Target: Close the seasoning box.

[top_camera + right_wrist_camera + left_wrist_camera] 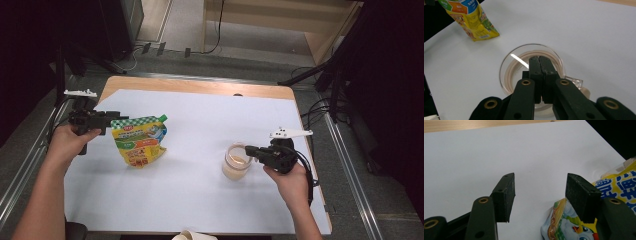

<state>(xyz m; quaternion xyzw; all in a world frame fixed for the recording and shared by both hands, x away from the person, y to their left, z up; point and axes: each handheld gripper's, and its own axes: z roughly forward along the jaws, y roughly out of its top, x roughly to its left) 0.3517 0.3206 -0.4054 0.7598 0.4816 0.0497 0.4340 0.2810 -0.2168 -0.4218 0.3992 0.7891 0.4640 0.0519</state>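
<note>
A yellow and green spouted food pouch stands leaning on the white sheet at the left. My left gripper is level with the pouch's top left corner. In the left gripper view its jaws stand open with bare sheet between them, and the pouch lies below and behind the right-hand jaw. A clear glass jar with a pale beige ring inside stands right of centre. My right gripper is shut, its jaws pressed together just above the jar's mouth. The pouch shows beyond it.
The white sheet covers most of a wooden table. A pale rounded object pokes in at the front edge. Metal rails run along both sides, with cables and stand legs on the floor behind.
</note>
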